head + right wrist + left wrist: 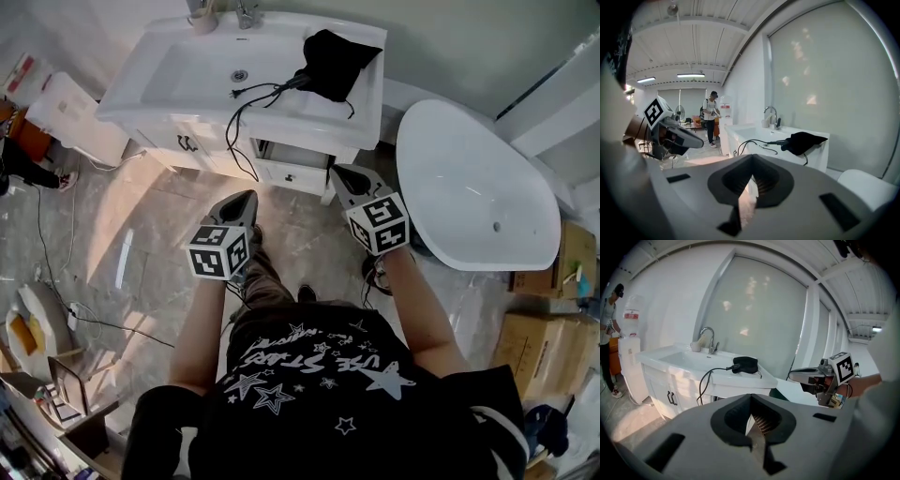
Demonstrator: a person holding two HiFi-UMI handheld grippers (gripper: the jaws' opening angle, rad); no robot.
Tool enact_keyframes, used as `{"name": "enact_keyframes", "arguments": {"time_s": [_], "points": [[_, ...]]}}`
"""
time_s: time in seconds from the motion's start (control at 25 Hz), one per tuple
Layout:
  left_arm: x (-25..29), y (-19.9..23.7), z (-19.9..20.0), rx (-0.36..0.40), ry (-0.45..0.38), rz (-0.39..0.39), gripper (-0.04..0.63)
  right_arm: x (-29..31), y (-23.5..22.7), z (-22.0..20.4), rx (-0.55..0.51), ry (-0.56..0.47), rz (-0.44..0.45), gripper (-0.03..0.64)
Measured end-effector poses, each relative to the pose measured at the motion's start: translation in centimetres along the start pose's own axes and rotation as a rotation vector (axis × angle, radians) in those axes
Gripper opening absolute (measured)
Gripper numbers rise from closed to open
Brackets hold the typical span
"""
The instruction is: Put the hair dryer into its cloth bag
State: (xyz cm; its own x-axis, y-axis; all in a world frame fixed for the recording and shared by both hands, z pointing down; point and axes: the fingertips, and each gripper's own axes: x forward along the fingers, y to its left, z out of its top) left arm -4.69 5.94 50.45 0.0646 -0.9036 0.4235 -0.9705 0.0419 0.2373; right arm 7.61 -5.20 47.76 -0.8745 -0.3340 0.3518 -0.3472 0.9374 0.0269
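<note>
Grey marbled floor [141, 253] stretches under you, with a white vanity [281, 117] ahead and a white bathtub [469, 187] just to its right. You hold both tongs out in front of you, short of the vanity and well apart from everything on it. Your left gripper [247, 197] has its jaws pressed together with nothing between them. Your right gripper [339, 172] is the same, closed flat and empty. Both point toward the vanity.

On the right end of the vanity top, beside the basin [202, 61], lies the black cloth bag [333, 56], crumpled. The hair dryer [300, 81] shows only as a dark end poking out of the bag's left side. Cloth covers the rest, and you cannot tell how far in it sits. Its black cord [242, 117] runs from that end, loops across the top and hangs over the front edge. The plug [235, 93] rests on the rim by the basin. At the back of the basin stands a faucet [247, 13]. Far off in the right gripper view, a person [711, 119] stands.
</note>
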Motion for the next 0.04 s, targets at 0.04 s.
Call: {"name": "enact_keyframes", "arguments": {"time_s": [0.04], "points": [[-0.46,-0.26,-0.36,-0.004,0.000,0.003,0.011,-0.40,0.33,-0.20,0.000,0.001,0.003,0.006]]}}
